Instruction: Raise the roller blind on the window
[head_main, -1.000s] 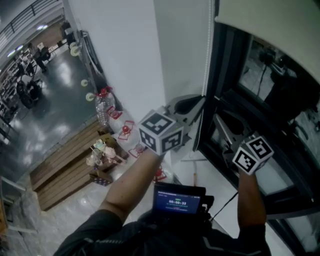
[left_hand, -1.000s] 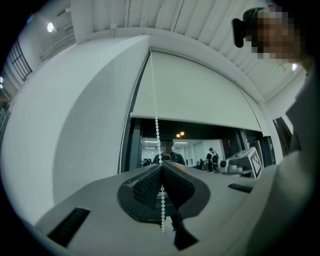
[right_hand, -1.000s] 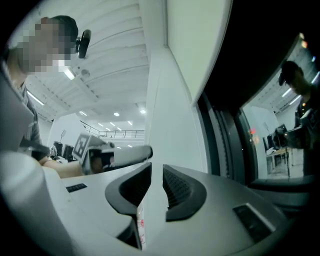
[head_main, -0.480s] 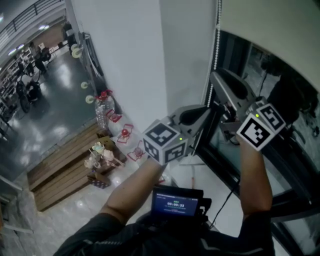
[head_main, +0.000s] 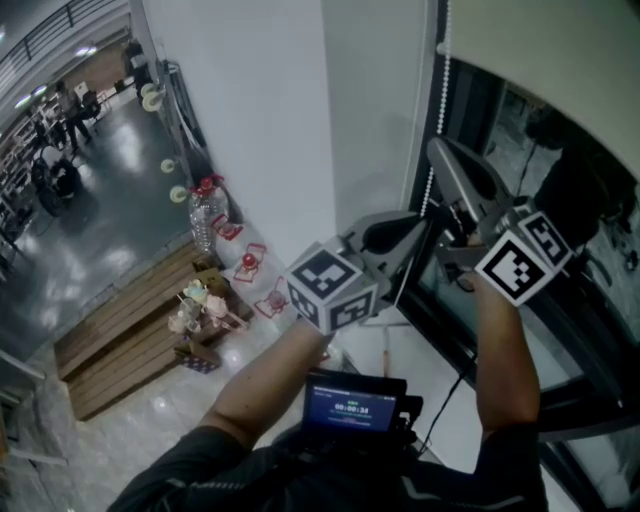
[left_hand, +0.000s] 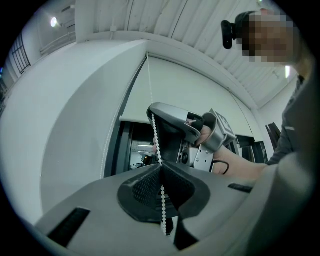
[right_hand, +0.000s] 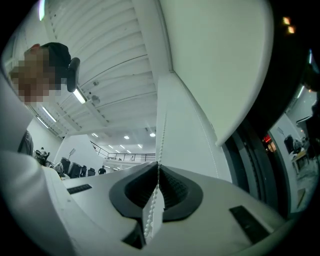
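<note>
By window (head_main: 470, 130): left tongs (left_hand: 160, 167) pinch bead chain (left_hand: 156, 135); right tongs (right_hand: 158, 167) just closed on it.

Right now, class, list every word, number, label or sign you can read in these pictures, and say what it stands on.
Chest-mounted screen: one row of pale digits, like a timer, too small to read surely.
Two marker cubes: black-and-white square patterns only, no words.
Water bottle: any label too small to read.
Nothing else legible.
</note>
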